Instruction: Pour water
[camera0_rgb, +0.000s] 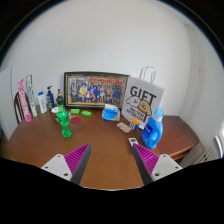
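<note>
My gripper (111, 160) is open and empty, its two fingers with magenta pads (77, 158) spread wide over the bare brown wooden table (100, 140). A green bottle (65, 122) stands on the table beyond the left finger, well ahead of it. A blue jug-like detergent bottle (153, 129) stands beyond the right finger, just past its tip. Nothing lies between the fingers.
A framed photo (93, 89) leans on the white wall at the back. A white "GIFT" bag (144, 98) stands to its right. Small bottles and tubes (40, 100) line the back left. A blue cup (110, 113) and small items sit mid-table.
</note>
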